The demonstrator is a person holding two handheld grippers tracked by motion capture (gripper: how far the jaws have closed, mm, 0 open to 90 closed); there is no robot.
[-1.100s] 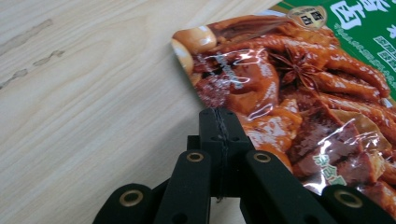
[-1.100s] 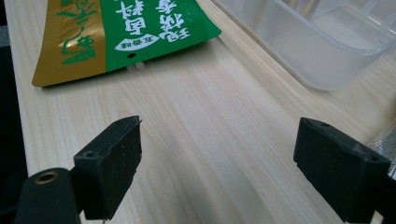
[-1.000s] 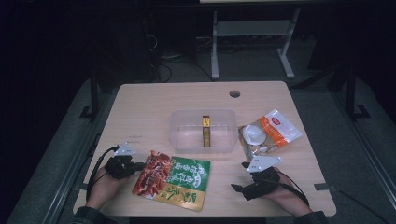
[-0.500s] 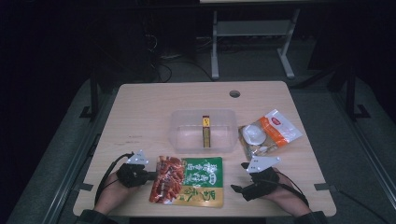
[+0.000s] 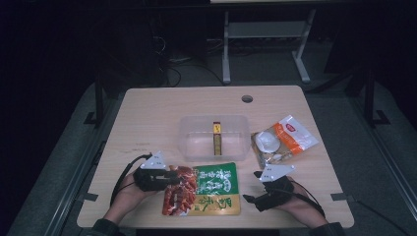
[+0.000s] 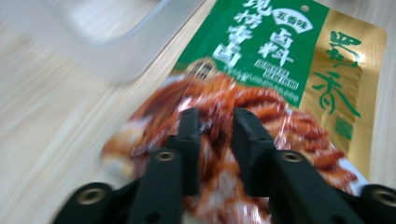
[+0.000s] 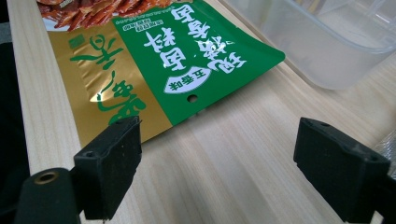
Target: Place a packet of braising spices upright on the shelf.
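Gripping the red end of a green-and-gold snack pouch (image 5: 204,189), the left tool (image 5: 169,178) has both jaws pinched on the wrinkled foil; the left gripper view shows this close up, but motion blur smears the pouch's near corner and the picture printed on it. Pouch lies flat on the wooden desk (image 5: 147,118) near the front edge, between the two hands, its top edge just beside the clear plastic container (image 5: 214,137). Pouch text is Chinese characters, not readable from the high view.

Right tool (image 5: 250,198) sits near the pouch's gold side, jaws spread wide with bare desk between them in the right gripper view; not touching the pouch as far as I can tell. Right hand (image 5: 295,209) mostly covered by the tool body and cable.

Container holds a narrow yellow-and-brown box (image 5: 217,138) standing on edge; label too small to read. Right of the container, touching or just beside it (can't tell), lies an orange-and-white clear packet (image 5: 282,140) with pale contents, unclear what. Round cable hole (image 5: 247,99) at the desk's far edge. Beyond the desk the room is dark; metal table legs (image 5: 226,49) barely show.
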